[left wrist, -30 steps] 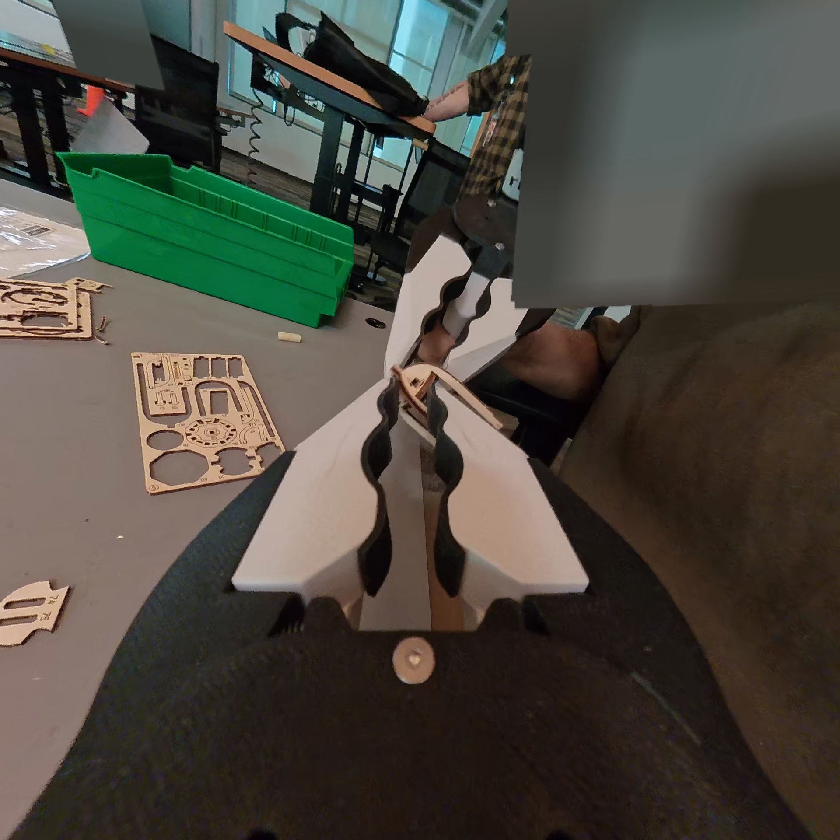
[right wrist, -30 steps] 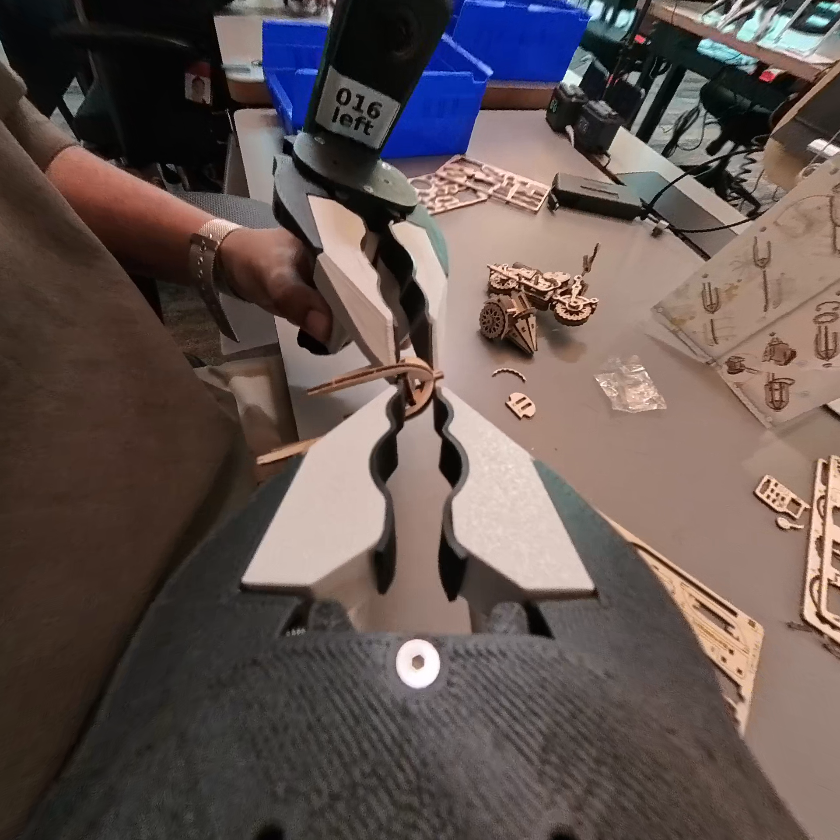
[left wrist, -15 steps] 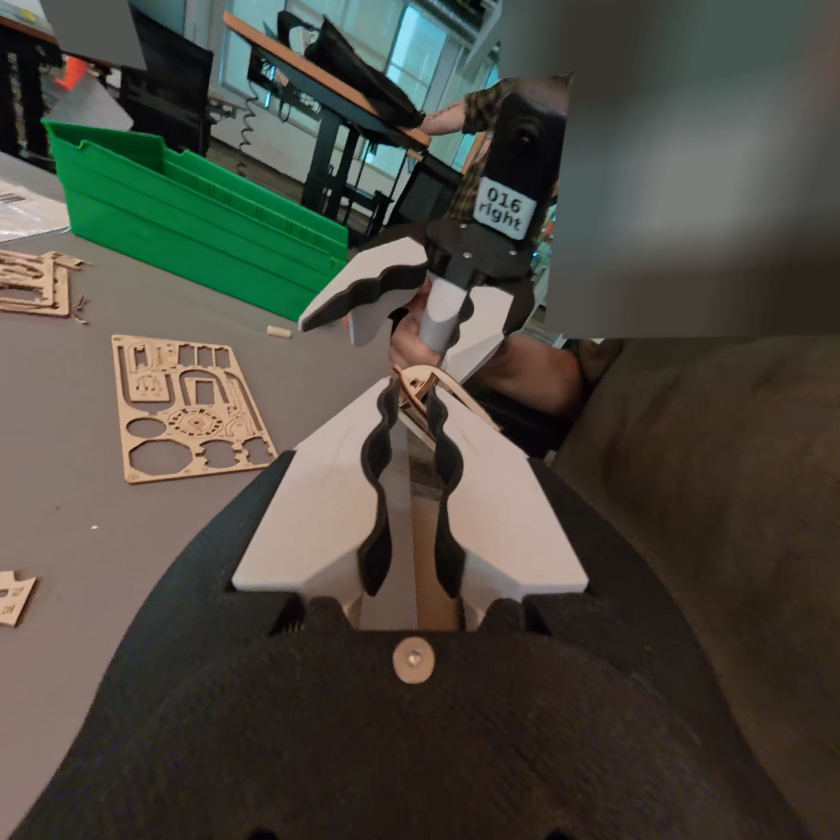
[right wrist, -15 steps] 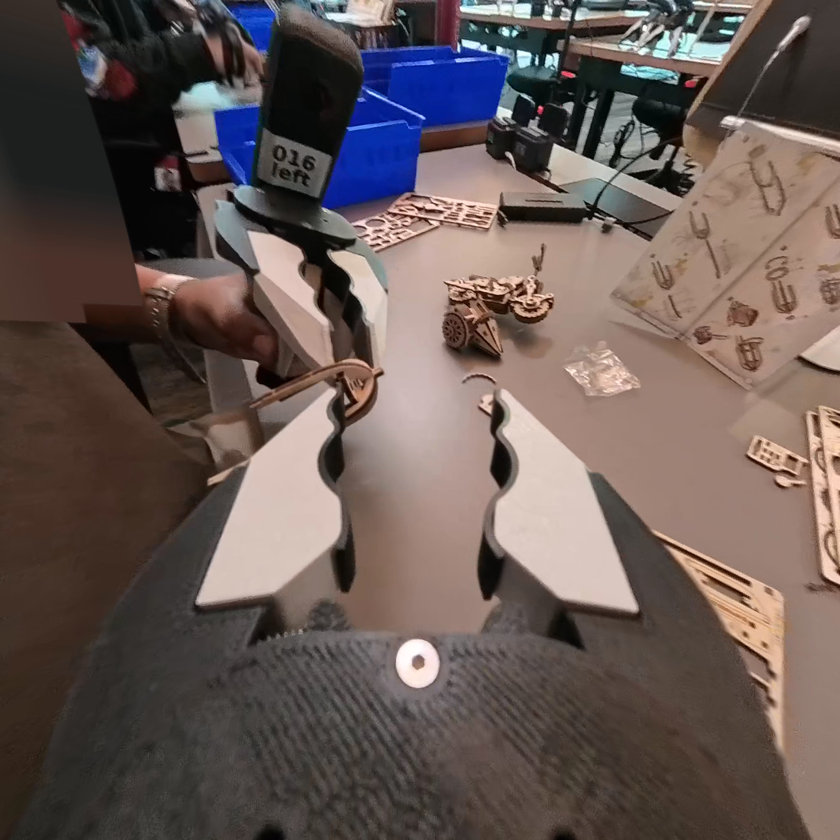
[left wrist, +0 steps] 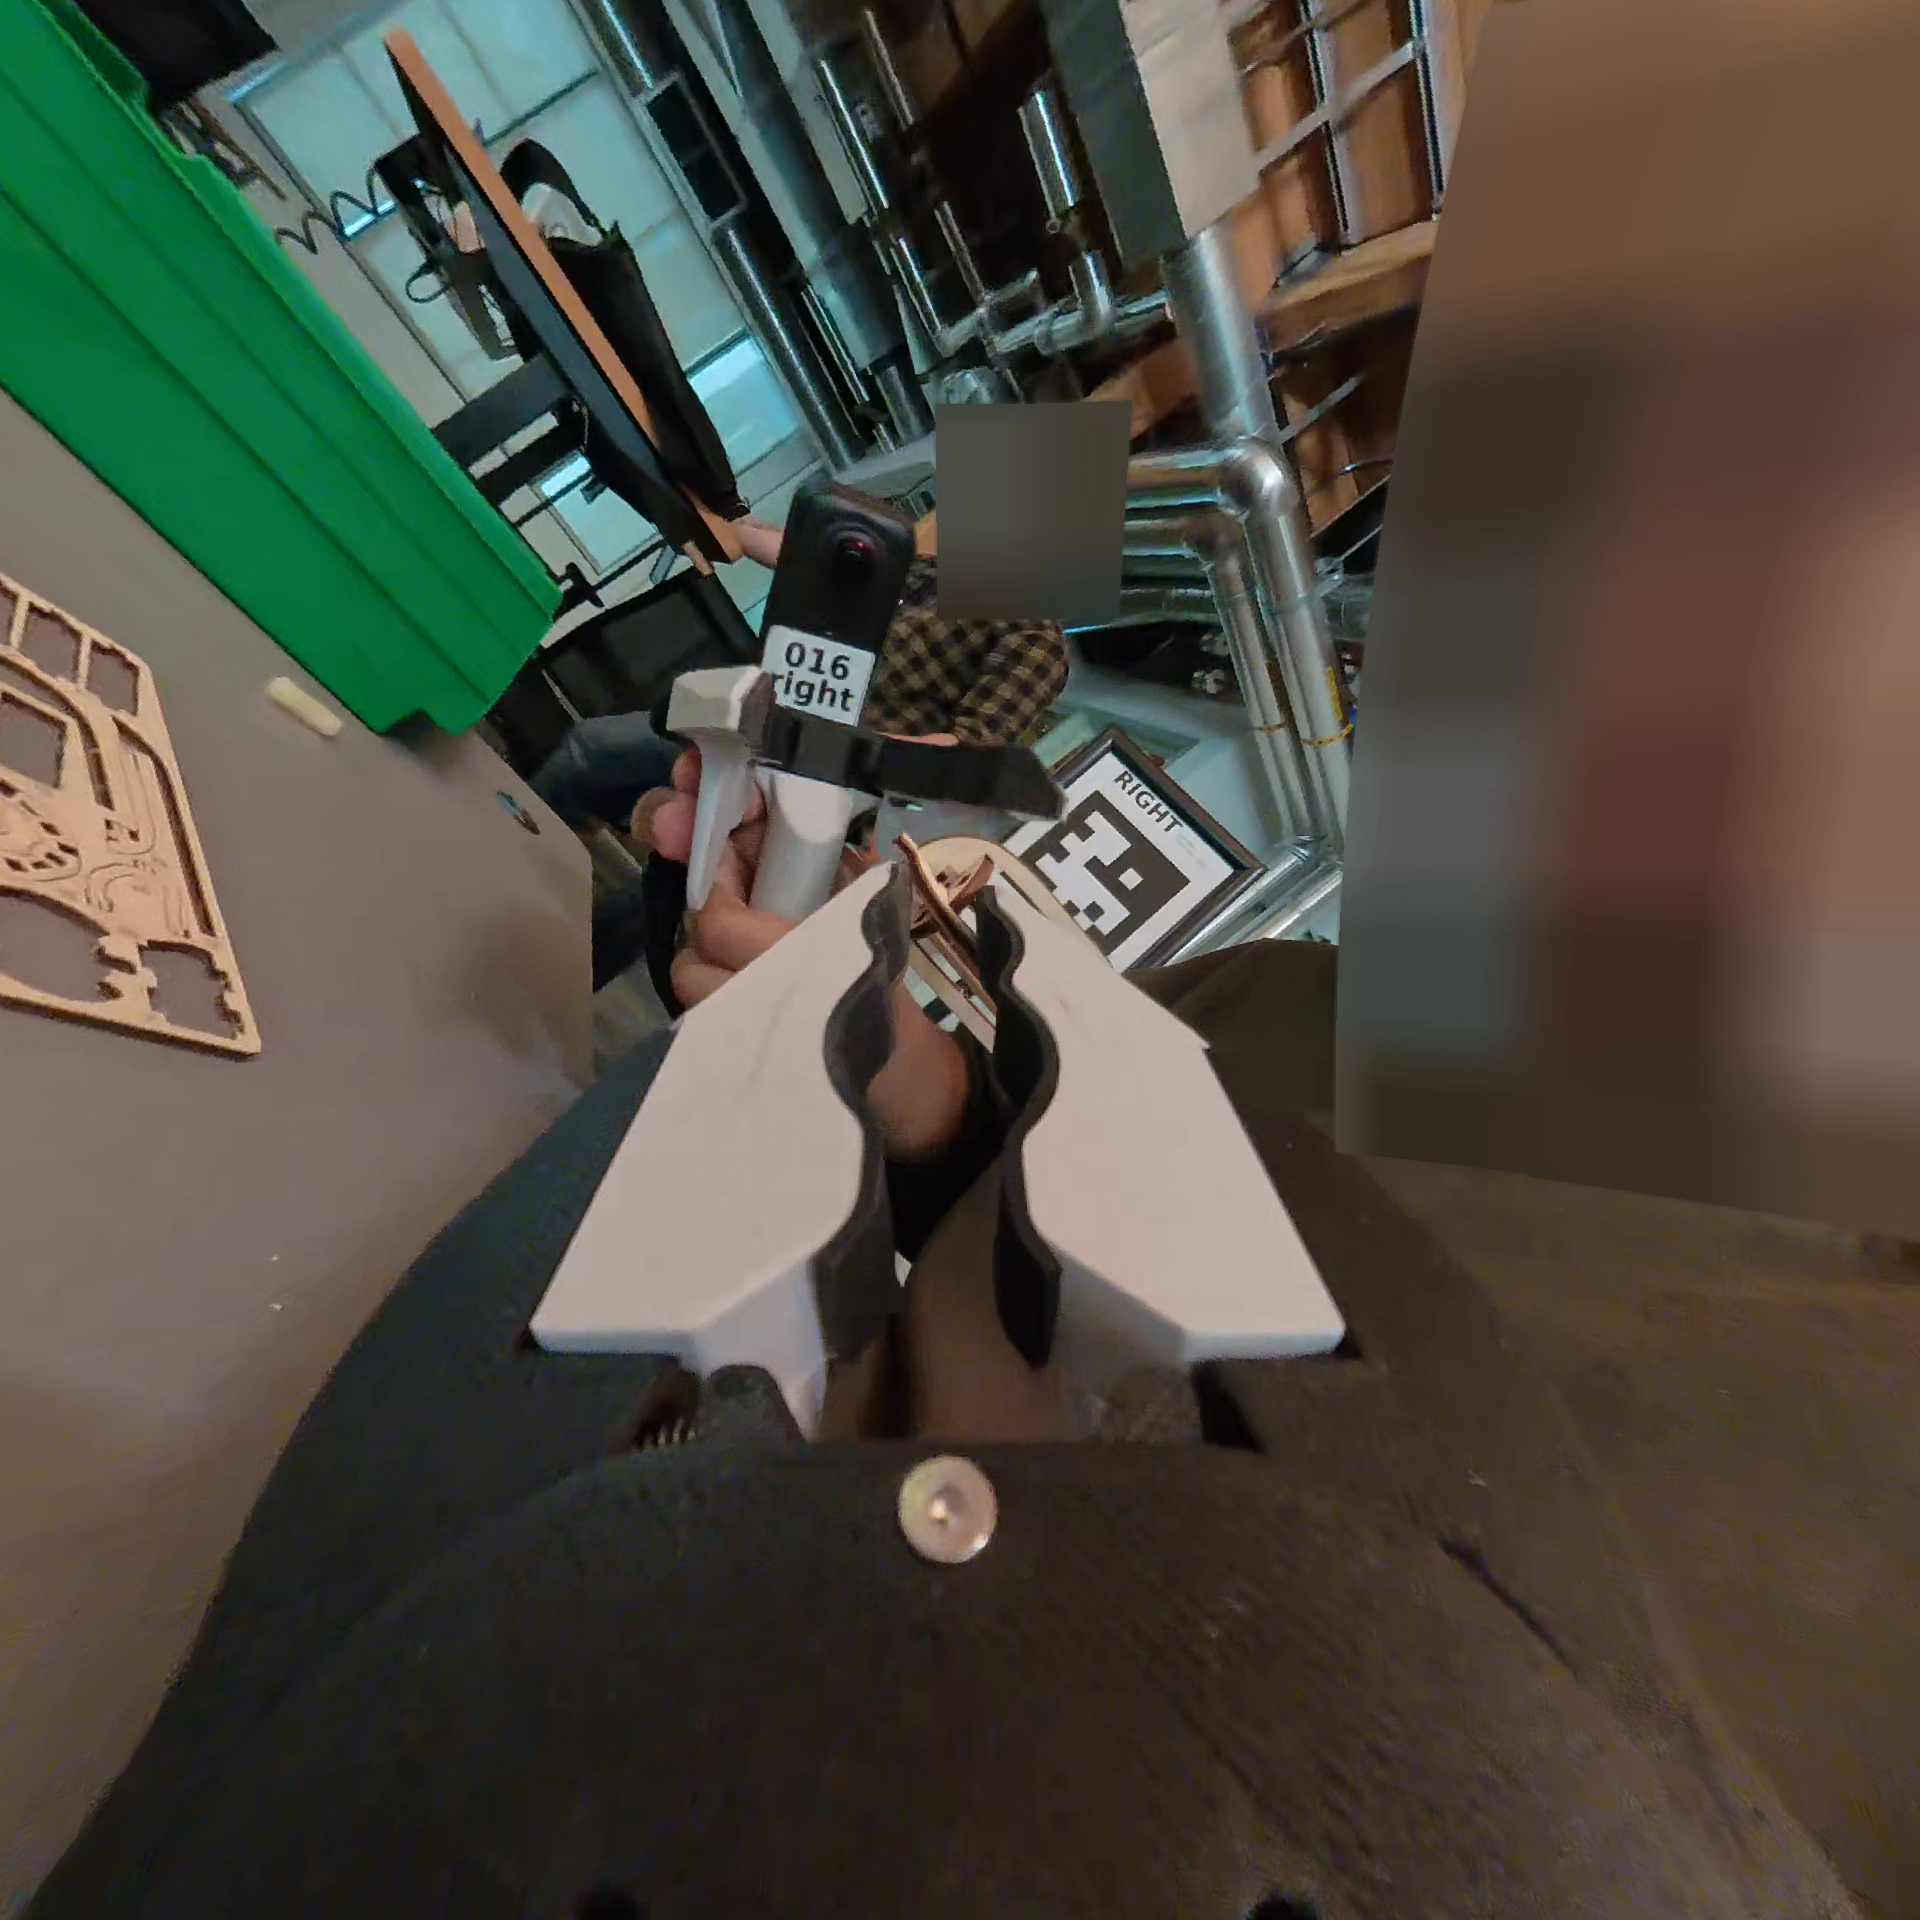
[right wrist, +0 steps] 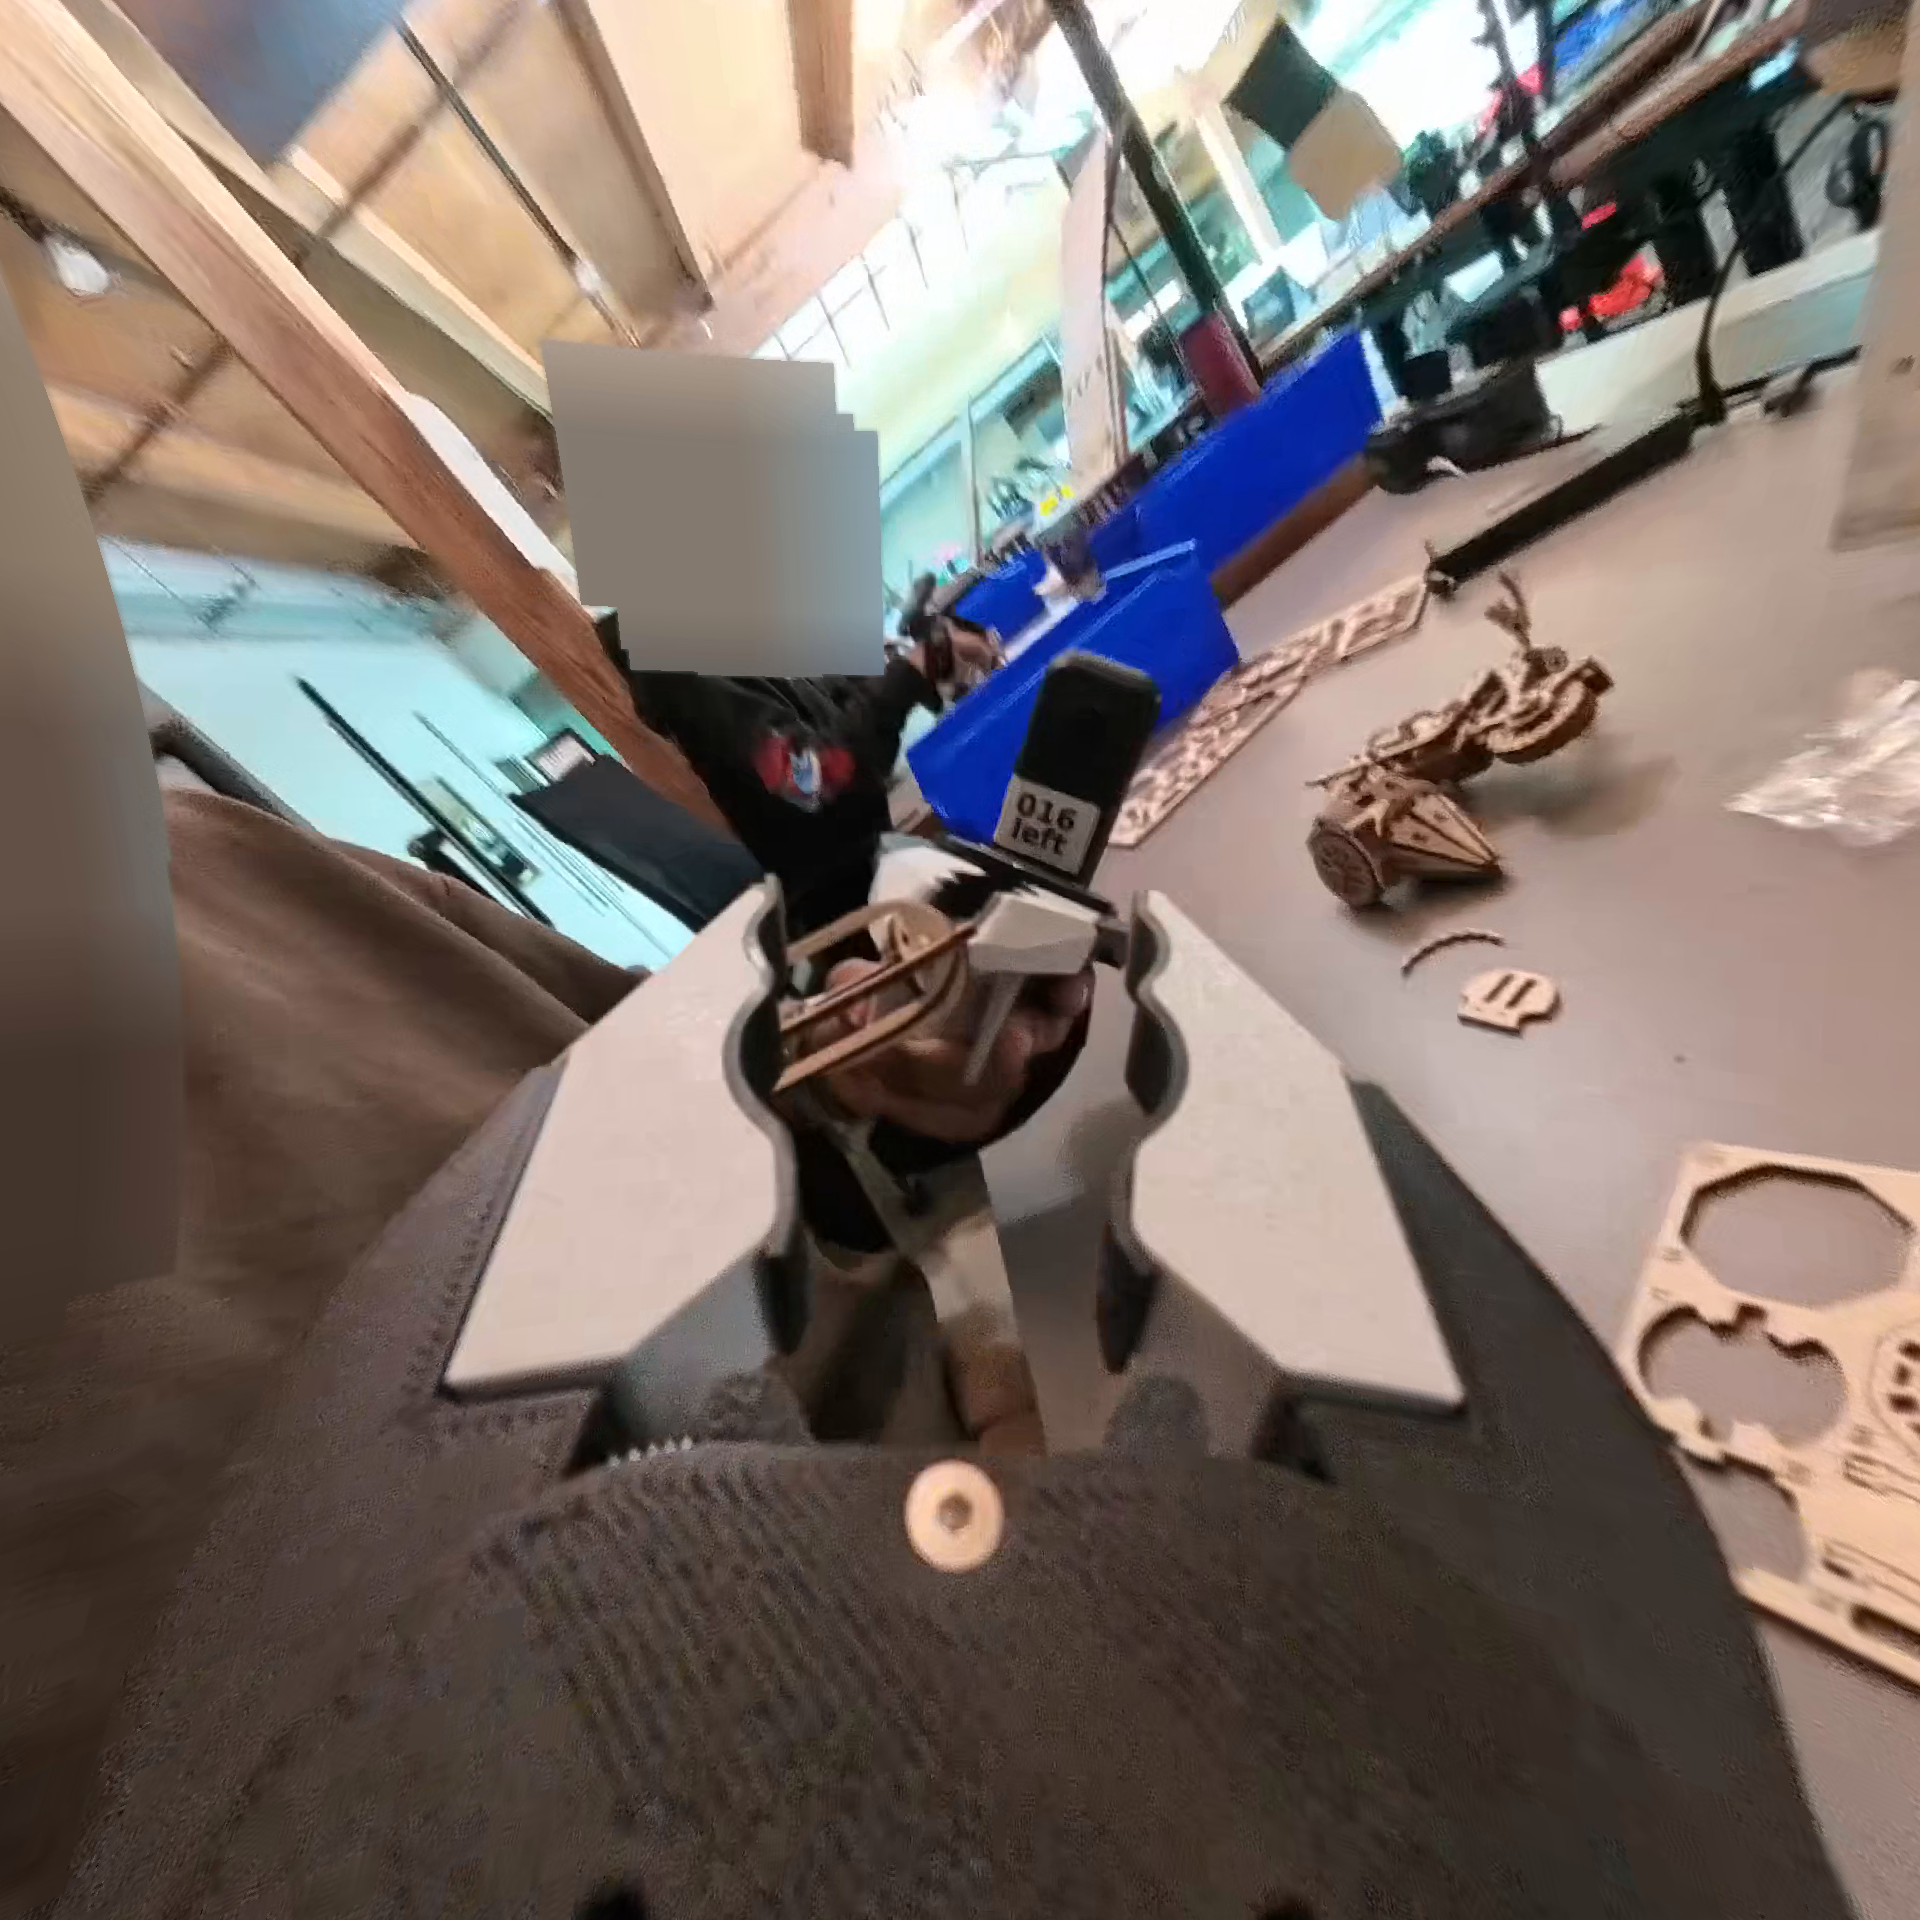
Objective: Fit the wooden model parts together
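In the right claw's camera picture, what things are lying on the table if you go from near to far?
Wooden sheet with round holes → small flat wooden piece → thin curved piece → wooden motorbike model → blue bins.

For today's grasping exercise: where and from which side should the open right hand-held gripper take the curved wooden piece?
Judging by its pose, grip the bare rounded end of the curved wooden piece, coming from the side opposite the left hand-held gripper, which already pinches its other end; the right hand-held gripper straddles it.

left gripper: jaws nearly closed, pinching | right gripper: jaws spread wide, empty, facing left gripper
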### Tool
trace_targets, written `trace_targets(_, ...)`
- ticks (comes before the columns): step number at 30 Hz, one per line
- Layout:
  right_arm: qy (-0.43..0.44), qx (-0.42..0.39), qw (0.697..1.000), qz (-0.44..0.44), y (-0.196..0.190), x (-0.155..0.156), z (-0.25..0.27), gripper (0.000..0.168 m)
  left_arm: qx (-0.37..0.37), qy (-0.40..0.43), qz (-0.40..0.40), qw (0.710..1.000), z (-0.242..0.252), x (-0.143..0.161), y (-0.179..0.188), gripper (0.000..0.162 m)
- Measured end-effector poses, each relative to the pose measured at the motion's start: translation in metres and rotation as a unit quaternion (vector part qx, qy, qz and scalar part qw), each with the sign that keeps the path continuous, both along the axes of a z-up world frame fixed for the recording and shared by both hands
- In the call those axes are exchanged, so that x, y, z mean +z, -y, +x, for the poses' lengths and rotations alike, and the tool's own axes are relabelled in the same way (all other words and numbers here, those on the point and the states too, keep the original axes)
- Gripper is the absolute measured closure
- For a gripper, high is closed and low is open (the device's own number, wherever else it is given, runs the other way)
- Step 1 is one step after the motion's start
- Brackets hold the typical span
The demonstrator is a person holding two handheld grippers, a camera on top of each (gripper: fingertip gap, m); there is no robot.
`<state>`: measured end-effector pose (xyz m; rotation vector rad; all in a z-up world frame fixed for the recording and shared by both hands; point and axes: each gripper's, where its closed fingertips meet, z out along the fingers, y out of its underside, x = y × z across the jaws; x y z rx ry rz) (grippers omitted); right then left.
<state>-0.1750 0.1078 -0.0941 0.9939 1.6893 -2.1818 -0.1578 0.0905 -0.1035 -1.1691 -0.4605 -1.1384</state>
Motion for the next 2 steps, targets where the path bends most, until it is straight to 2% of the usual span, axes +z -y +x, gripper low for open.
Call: trace_targets(2, -0.022, -0.005, 1.000, 0.002, -0.0047, 0.0044, -0.0002, 0.103, 0.003, -0.004, 0.016, 1.000, -0.0019, 0.0059, 0.0052, 0.151)
